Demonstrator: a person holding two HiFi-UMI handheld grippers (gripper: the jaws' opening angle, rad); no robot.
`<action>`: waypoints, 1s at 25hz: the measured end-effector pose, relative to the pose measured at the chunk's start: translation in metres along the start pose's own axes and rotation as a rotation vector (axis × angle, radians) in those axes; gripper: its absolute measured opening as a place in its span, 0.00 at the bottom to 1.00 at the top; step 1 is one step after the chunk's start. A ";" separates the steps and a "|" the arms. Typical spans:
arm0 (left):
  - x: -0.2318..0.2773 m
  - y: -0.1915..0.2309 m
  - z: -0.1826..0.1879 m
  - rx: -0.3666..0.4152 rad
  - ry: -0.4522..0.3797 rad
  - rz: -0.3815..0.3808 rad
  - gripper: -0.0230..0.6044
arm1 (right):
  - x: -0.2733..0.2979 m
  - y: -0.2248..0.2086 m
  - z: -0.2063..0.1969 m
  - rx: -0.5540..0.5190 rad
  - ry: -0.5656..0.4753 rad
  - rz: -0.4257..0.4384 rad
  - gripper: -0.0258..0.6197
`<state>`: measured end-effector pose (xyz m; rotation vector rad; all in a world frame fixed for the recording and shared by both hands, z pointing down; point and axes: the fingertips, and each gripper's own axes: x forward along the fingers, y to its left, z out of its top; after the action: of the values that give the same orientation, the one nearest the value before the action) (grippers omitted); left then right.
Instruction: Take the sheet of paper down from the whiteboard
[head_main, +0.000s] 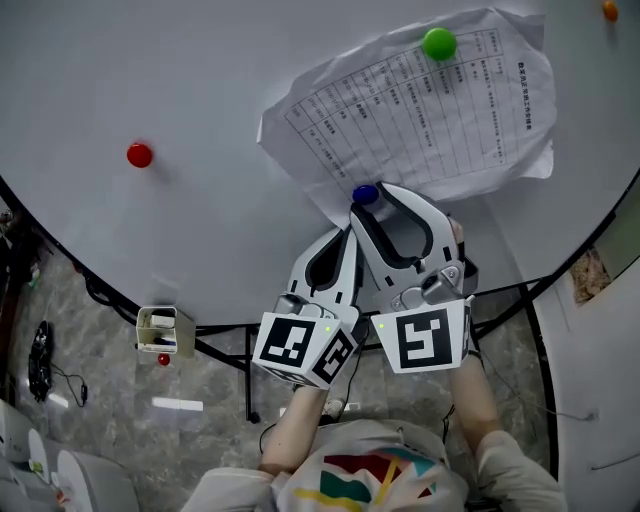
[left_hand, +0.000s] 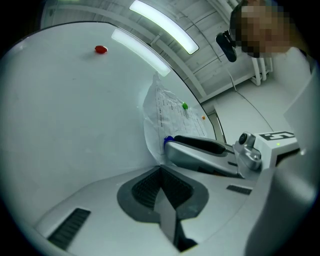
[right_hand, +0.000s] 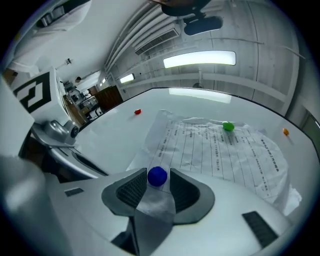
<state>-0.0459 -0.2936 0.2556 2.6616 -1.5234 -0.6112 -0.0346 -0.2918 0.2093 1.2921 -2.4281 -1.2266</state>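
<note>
White paper (head_main: 420, 110), thin and creased, hangs on the whiteboard (head_main: 200, 80), with a green magnet (head_main: 438, 43) near its top and a blue magnet (right_hand: 157, 176) at its lower corner. It will tear easily, so hold that corner. Your left tongs (left_hand: 160, 167) seem closed on it there. Your right tongs (head_main: 372, 203) stand wide around the blue magnet. Both point slightly upward.

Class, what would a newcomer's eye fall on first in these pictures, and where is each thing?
A crumpled sheet of paper printed with a table hangs on the whiteboard, with a green magnet near its upper edge. At its lower corner the right gripper stands open around a blue magnet. Beside it, the left gripper is shut on the sheet's edge.
</note>
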 end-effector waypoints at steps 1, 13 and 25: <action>0.000 0.000 0.000 -0.002 0.000 -0.005 0.11 | 0.000 0.000 0.001 -0.011 -0.005 -0.007 0.27; 0.002 0.002 0.000 0.023 -0.011 -0.008 0.11 | -0.001 0.000 -0.003 -0.021 0.002 0.004 0.24; 0.000 0.001 0.000 0.019 -0.010 0.027 0.11 | -0.033 -0.003 -0.055 0.079 0.094 0.006 0.24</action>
<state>-0.0467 -0.2945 0.2558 2.6516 -1.5726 -0.6124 0.0130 -0.3017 0.2513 1.3307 -2.4349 -1.0530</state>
